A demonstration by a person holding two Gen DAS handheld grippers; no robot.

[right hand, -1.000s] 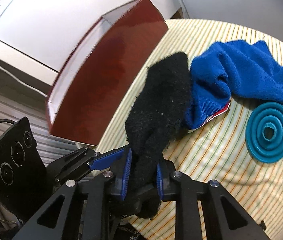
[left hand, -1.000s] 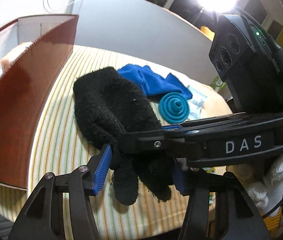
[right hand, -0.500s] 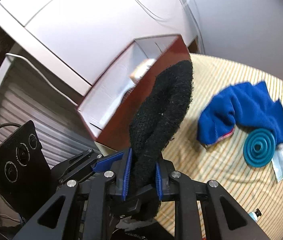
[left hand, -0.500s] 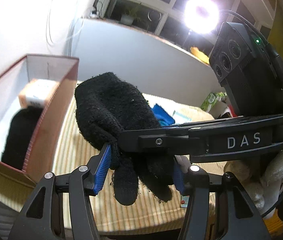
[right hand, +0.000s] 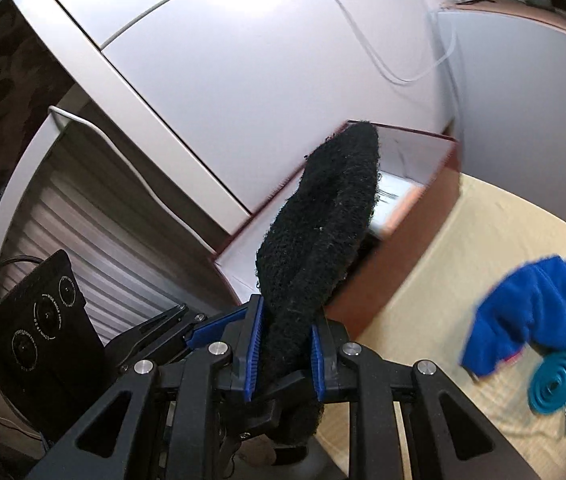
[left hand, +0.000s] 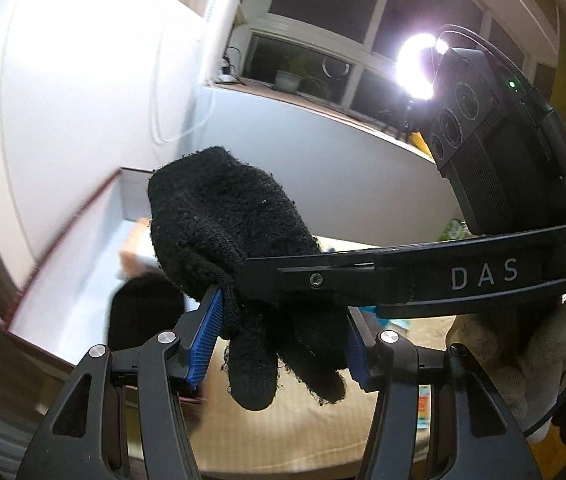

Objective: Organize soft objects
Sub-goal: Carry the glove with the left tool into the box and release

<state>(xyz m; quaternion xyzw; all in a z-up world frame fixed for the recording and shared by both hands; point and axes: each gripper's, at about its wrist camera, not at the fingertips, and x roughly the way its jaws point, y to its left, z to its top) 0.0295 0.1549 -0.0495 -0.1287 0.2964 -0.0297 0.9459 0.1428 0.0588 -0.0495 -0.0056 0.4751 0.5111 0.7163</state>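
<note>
The black fuzzy glove (left hand: 227, 236) fills the middle of both views and hides much behind it: in the left wrist view it covers part of the box (left hand: 63, 248), and in the right wrist view it stands edge-on and hides most of the box opening. The left tongs (left hand: 279, 340) hold the glove across its finger end, with the blue pads (left hand: 205, 340) set rather wide on the thick fabric; the right tongs (right hand: 283, 352) hold the same glove narrowly from the side. The glove is in the air, above the near edge of the box. The box has dark red walls outside and white inside; in it lie a dark soft thing (left hand: 143, 312) and a pale orange object (left hand: 131, 256), both blurred. On the striped counter (right hand: 463, 272), well apart from the box, lies a blue towel (right hand: 539, 304) with a teal collapsible funnel (right hand: 555, 384) touching it. A white knitted glove (left hand: 535, 356) covers the person's right hand.
</note>
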